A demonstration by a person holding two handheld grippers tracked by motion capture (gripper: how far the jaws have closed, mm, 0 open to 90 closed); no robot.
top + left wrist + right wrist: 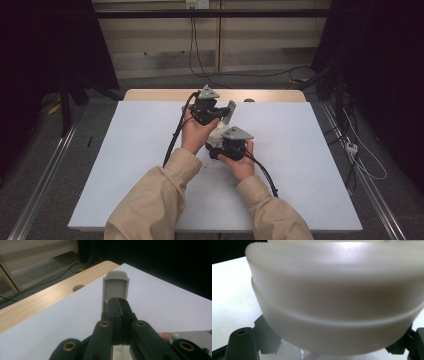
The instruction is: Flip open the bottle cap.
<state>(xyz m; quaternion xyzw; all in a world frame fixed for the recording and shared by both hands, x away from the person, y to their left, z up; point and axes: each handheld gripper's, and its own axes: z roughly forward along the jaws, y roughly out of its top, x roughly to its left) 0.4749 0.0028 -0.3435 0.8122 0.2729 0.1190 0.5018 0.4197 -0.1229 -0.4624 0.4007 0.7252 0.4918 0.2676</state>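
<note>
A pale grey flap (116, 286) with a rounded top stands upright, and my left gripper (119, 302) is shut on its lower part. In the high view this flap (230, 111) rises from a white rounded container (216, 134) held over the middle of the table. My left gripper (219, 114) grips it from the left. My right gripper (221, 144) holds the container from the near side. The container (337, 297) sits very close in the right gripper view, wedged between the black fingers (242, 343) at the lower corners.
A white sheet (125, 165) covers the table, with a strip of wood (150, 95) and a round hole (248, 100) along its far edge. Cables (200, 65) run over the floor behind it. The right gripper's grey plate (192, 336) lies just right of my left jaws.
</note>
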